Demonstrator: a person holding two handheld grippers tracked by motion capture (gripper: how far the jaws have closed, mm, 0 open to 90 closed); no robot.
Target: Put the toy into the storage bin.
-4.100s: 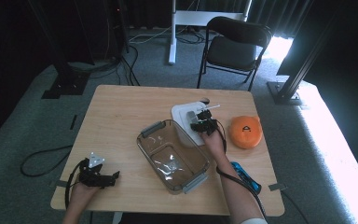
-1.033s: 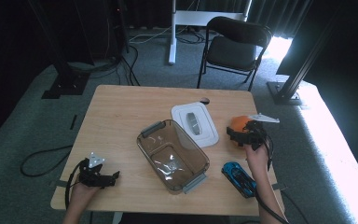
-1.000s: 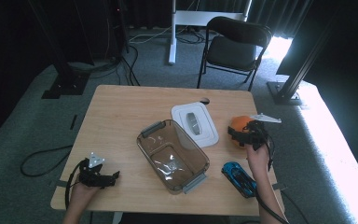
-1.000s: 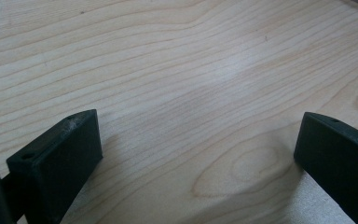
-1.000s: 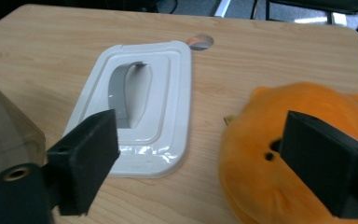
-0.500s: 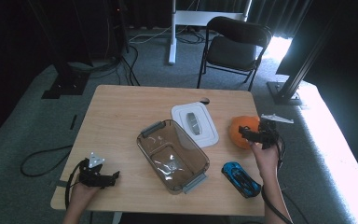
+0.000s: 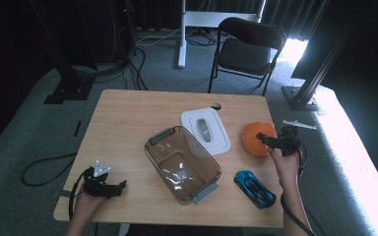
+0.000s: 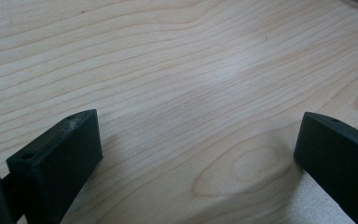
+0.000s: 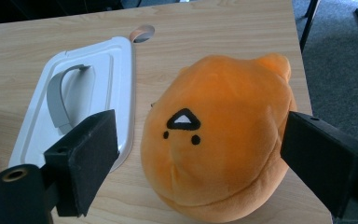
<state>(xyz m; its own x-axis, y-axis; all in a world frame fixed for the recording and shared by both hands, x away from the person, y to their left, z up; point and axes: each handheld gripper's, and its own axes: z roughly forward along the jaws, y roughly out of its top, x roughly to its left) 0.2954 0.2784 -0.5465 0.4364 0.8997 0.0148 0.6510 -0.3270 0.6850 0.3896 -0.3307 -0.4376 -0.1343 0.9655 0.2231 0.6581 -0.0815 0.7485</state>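
The orange plush toy (image 9: 219, 135) sits on the worktop (image 7: 128, 123) directly ahead of the right tongs (image 9: 200, 154), whose jaws stand wide to either side of it, not touching it; in the high view the toy (image 7: 257, 137) lies just left of those tongs (image 7: 270, 141). Beyond the toy from the right tongs lies a white lid (image 9: 81, 112) with a grey handle, flat on the wood. Further left stands a clear brown tub (image 7: 182, 164), holding nothing but reflections. A blue toy car (image 7: 254, 188) lies below the right hand (image 7: 285, 164). The left tongs (image 8: 198, 154) rest wide apart over bare wood, well apart from the tub, at the near left corner (image 7: 113, 187).
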